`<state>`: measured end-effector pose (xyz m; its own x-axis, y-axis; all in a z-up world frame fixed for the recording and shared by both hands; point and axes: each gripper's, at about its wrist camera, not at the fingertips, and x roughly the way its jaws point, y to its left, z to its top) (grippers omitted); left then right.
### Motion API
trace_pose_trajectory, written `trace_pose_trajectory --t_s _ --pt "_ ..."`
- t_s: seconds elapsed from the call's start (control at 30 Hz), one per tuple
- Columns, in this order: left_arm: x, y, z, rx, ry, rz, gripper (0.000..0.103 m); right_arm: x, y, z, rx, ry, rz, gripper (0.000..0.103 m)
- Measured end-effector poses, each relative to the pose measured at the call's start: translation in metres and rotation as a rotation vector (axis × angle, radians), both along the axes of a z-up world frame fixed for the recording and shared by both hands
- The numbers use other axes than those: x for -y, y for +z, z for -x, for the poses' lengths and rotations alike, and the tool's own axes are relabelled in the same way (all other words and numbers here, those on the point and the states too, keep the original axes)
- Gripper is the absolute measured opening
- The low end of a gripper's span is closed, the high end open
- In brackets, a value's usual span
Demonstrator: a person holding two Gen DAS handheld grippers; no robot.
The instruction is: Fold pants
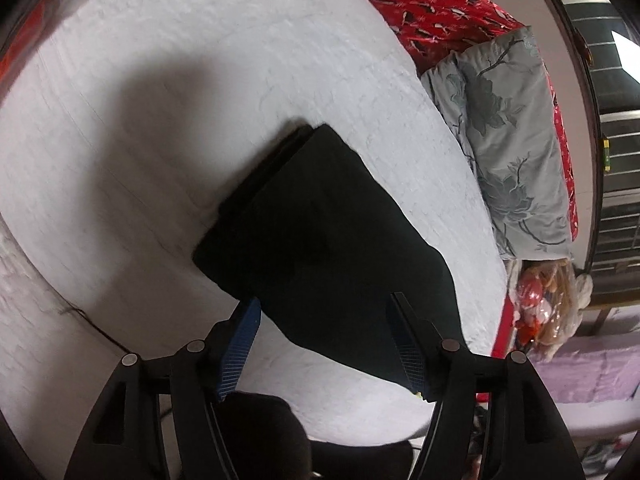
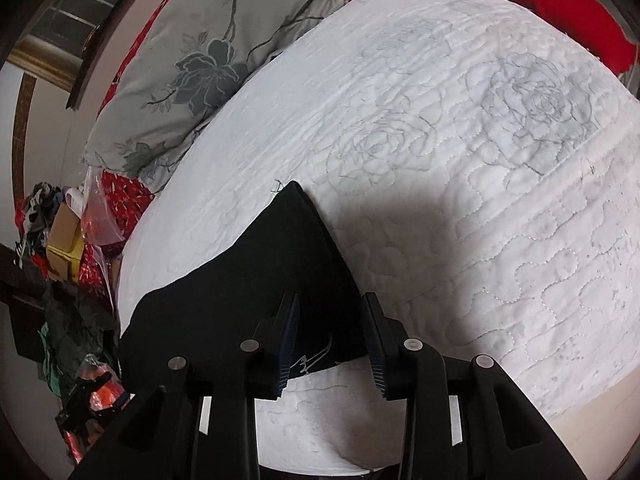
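The black pants (image 1: 320, 232) lie folded into a thick flat bundle on the white quilted bed (image 1: 200, 60). In the left wrist view my left gripper (image 1: 325, 309) hovers over the bundle's near end with its jaws wide apart, the blue pads (image 1: 240, 344) clear of the cloth. The right wrist view shows the same pants (image 2: 256, 280) ending in a pointed corner towards the far side. My right gripper (image 2: 330, 307) stands open over the near edge, a narrower gap between its fingers, and nothing is gripped.
A grey floral pillow (image 1: 516, 152) and a red patterned blanket (image 1: 432, 4) lie along the bed's far side. Bags and clutter (image 2: 68, 240) are piled beside the bed on the floor. A dark shadow (image 1: 160, 112) falls across the quilt.
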<state>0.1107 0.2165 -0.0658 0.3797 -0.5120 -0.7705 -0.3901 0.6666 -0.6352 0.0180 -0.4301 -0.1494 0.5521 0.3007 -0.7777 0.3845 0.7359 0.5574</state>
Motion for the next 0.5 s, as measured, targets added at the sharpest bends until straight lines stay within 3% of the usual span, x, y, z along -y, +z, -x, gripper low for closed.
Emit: trace_pose_trajectory --t_s 0.1,0.2,0.27,0.33,0.4,0.47,0.5 --pt "0.011 -0.009 0.000 -0.005 -0.034 0.038 0.066 0.006 -0.002 0.007 0.002 -0.026 -0.015 0.034" --pt "0.015 -0.018 -0.004 -0.016 -0.048 -0.004 0.065 0.007 -0.006 0.007 -0.008 -0.030 -0.034 0.034" --pt "0.010 -0.024 -0.007 -0.035 -0.021 0.015 0.063 0.006 -0.007 0.005 -0.010 -0.031 -0.039 0.034" --pt "0.007 -0.025 -0.010 -0.036 0.001 0.020 0.054 0.004 -0.007 0.000 -0.003 -0.026 -0.035 0.034" --pt "0.002 -0.025 -0.015 -0.042 0.007 0.015 0.025 0.001 -0.008 -0.005 -0.010 -0.025 -0.015 0.031" --pt "0.001 -0.025 -0.020 -0.049 0.012 0.016 0.016 -0.002 -0.008 -0.012 -0.009 -0.016 0.005 0.019" --pt "0.000 -0.024 -0.020 -0.056 0.016 -0.001 0.007 -0.003 -0.007 -0.014 -0.010 -0.009 0.022 0.016"
